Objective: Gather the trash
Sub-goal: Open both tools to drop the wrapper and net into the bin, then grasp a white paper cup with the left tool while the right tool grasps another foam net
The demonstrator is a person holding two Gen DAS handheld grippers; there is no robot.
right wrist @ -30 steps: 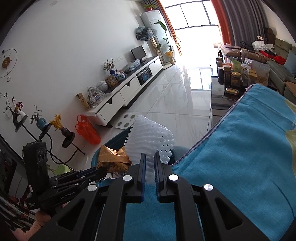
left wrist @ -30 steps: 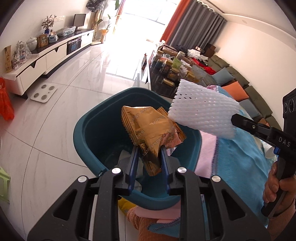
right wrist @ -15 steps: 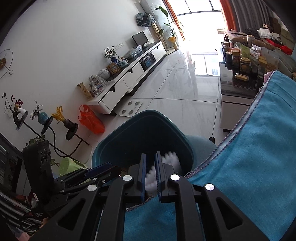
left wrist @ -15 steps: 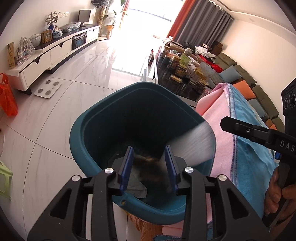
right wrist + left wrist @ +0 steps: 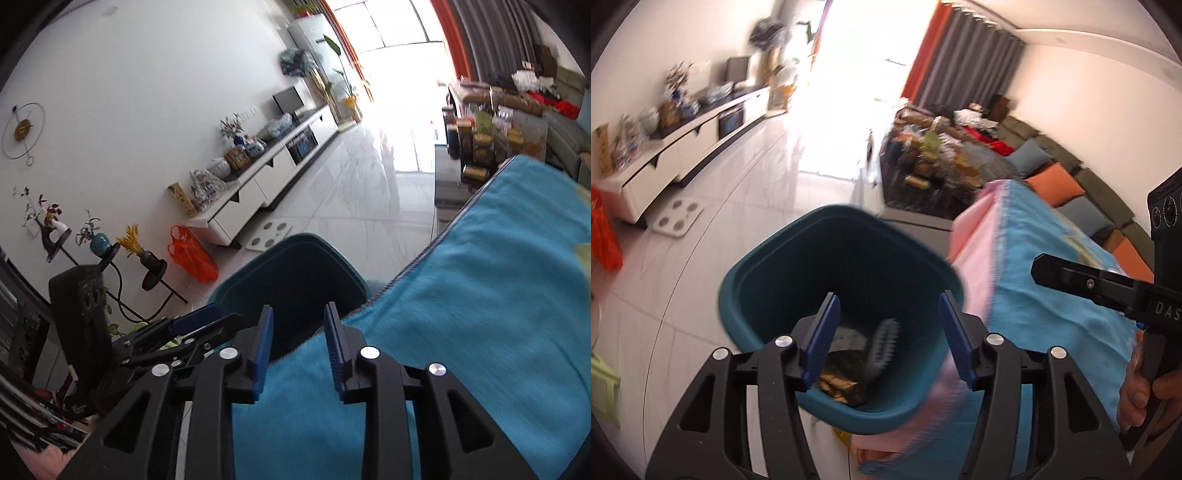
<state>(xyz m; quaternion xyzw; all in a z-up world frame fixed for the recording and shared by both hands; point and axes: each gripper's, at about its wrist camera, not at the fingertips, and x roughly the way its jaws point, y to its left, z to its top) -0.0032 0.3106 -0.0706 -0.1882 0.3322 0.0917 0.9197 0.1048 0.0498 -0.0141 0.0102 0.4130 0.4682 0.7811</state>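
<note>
A dark teal trash bin stands on the floor beside the table; it also shows in the right wrist view. Inside it lie a gold foil wrapper and a white foam net sleeve. My left gripper is open and empty above the bin's near rim. My right gripper is open and empty over the table's edge, just short of the bin. The right gripper's arm shows at the right of the left wrist view, and the left gripper at the lower left of the right wrist view.
A blue cloth over a pink one covers the table to the right. White tile floor lies beyond the bin, with a white scale, an orange bag, a TV cabinet and a cluttered coffee table.
Both grippers opened and let go. The gold wrapper and the white foam net fell into the bin. Both grippers have pulled back slightly from above it.
</note>
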